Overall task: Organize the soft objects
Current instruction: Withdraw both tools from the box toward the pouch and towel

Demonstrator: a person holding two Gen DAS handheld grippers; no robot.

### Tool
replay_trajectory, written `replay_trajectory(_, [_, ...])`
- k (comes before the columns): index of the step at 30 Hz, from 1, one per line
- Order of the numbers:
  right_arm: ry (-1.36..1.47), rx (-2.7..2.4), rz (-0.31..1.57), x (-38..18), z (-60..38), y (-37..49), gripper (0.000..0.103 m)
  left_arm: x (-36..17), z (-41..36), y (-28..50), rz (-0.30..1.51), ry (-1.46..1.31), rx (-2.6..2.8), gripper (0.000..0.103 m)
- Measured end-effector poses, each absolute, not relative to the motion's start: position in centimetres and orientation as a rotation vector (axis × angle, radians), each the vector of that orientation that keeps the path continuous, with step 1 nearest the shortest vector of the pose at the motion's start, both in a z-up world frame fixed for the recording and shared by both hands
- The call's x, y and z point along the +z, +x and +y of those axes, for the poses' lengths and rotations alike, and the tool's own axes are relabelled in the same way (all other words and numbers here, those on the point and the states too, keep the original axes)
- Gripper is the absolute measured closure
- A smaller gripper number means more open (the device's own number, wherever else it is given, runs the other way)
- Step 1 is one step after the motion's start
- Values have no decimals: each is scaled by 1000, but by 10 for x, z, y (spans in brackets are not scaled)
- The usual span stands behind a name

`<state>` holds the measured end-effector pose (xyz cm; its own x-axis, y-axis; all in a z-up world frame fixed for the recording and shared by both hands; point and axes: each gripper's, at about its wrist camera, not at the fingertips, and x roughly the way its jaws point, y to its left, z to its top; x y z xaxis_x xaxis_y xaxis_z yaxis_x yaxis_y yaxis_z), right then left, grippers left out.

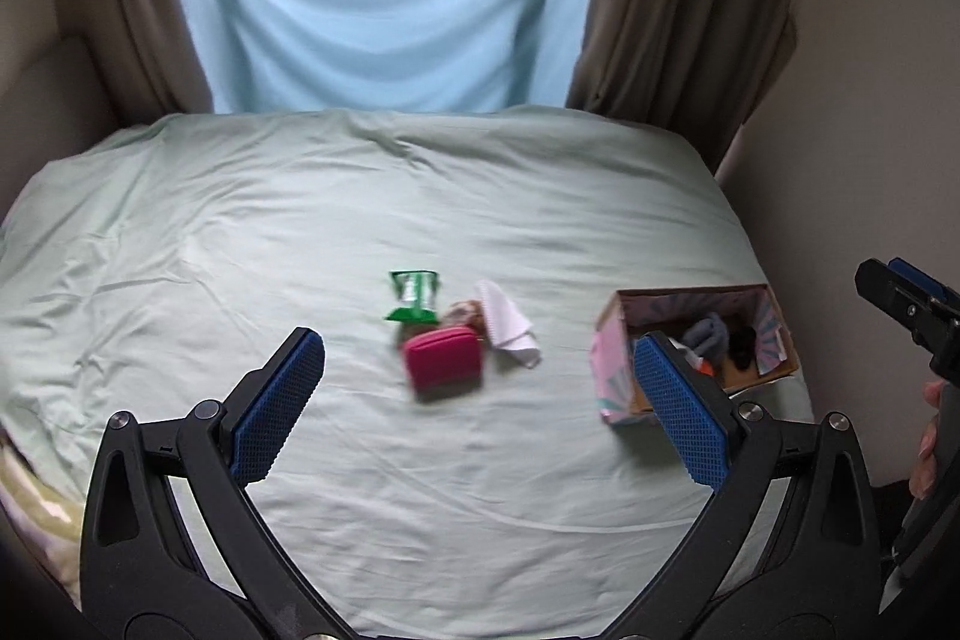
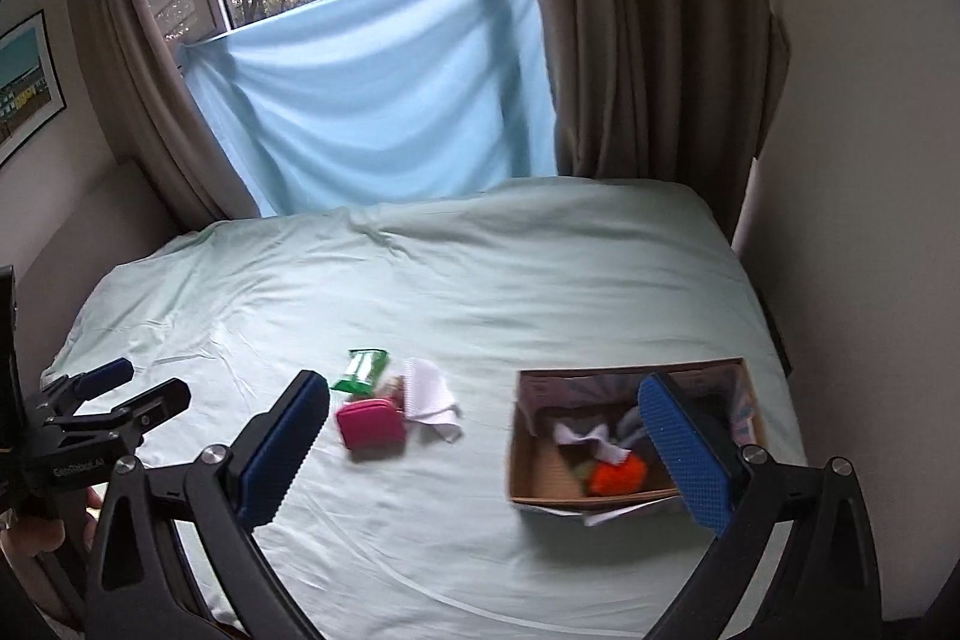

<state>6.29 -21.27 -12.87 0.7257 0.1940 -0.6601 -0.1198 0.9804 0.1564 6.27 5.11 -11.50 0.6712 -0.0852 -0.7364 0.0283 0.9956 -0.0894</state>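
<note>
Four loose items: a pink pouch (image 1: 443, 359), a white cloth (image 1: 506, 321), a green packet (image 1: 414, 296) and a small brownish thing (image 1: 463, 310), too blurred to name, lie bunched at the middle of the bed (image 1: 300, 220).
Cluster layout: from the pouch, you have the packet at about 11 o'clock and the cloth at about 2 o'clock, its edge just beside the pouch; the brownish thing sits between them.
Box: your cardboard box (image 2: 630, 436) stands open-topped at about 3 o'clock from the cluster, well apart from it and near the bed's right edge.
Box contents: something orange (image 2: 618, 475), a white piece (image 2: 579, 435) and grey fabric (image 1: 711, 334) are inside, so sorting looks partly done.
Why the layout: judging by this, the box is your collecting bin and the cluster is what remains.
Left gripper (image 1: 480, 400): spread wide and empty; your pads frame the pouch, which lies farther off on the bed, untouched.
Right gripper (image 2: 489, 451): also spread wide, holding nothing, raised over the bed with its right pad in line with the box opening.
Why held so: both stand high and clear of the sheet, which suits picking a target before you descend.
Likely next target: the pouch, nearest to you and clear on its near side.
Caution: the cloth's edge is close enough that a sloppy pinch could drag it along.
</note>
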Motion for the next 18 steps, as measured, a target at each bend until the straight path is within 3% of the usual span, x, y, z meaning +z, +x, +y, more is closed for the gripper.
replay_trajectory(18, [129,91,772,-157,-108,90,0,-164,134,109,883,-21,-274,0])
